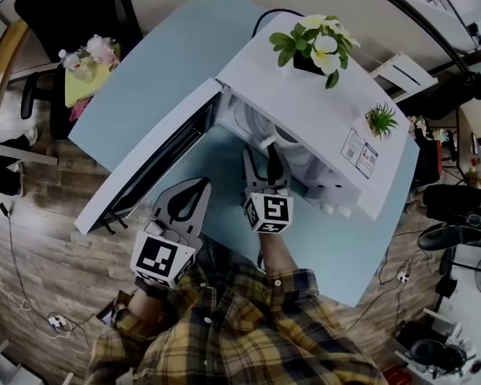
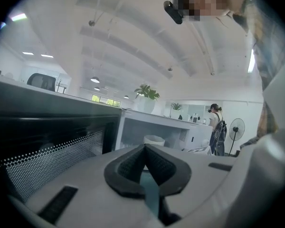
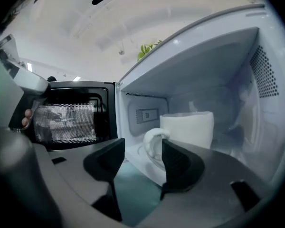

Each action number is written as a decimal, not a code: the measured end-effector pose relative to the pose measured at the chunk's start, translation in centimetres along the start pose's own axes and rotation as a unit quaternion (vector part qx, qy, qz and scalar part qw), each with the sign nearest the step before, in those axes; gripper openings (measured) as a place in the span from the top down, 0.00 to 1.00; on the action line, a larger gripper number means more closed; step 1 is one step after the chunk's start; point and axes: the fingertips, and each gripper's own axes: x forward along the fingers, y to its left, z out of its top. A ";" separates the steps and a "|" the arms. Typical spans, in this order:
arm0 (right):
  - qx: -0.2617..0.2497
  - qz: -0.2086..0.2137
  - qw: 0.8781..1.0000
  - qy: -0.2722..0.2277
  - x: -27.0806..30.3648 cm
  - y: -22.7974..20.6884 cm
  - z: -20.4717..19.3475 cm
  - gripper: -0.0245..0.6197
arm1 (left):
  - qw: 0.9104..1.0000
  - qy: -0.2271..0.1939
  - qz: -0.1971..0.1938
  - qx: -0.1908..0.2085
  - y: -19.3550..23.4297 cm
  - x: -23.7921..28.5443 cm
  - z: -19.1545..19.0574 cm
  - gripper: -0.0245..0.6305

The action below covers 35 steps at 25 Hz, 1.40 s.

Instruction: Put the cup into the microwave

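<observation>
The white microwave (image 1: 305, 111) stands on the light blue table (image 1: 160, 70) with its door (image 1: 144, 175) swung wide to the left. A white cup (image 3: 190, 127) sits upright inside on the turntable, its handle turned toward me. My right gripper (image 3: 142, 148) is open at the mouth of the oven; the handle shows just beyond the gap between its jaws and neither pad touches it. In the head view that right gripper (image 1: 263, 160) reaches into the opening. My left gripper (image 1: 194, 189) hangs shut and empty beside the door, and its own view shows the cup (image 2: 154, 139) far inside.
A flowering potted plant (image 1: 313, 46) and a small green plant (image 1: 381, 119) stand on top of the microwave. A bouquet (image 1: 88, 58) lies at the table's far left corner. Chairs and cables surround the table. A person (image 2: 217, 127) stands in the distance by a fan.
</observation>
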 end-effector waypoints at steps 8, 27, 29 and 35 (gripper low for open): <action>-0.001 0.024 1.000 0.002 -1.8 0.3 1.7 0.61 | 1.000 -0.018 0.003 0.007 0.1 0.0 1.4 0.97; 0.040 0.083 0.995 -0.035 -10.2 0.0 12.2 0.62 | 0.996 -0.067 -0.050 0.040 -3.8 1.7 7.3 0.97; 0.034 0.084 0.995 -0.028 -10.8 -0.2 12.7 0.62 | 0.995 -0.071 -0.060 0.044 -4.5 2.0 7.9 0.97; 0.013 0.086 0.996 -0.019 -12.7 -0.7 14.3 0.65 | 0.992 -0.076 -0.085 0.050 -6.2 2.6 8.8 0.97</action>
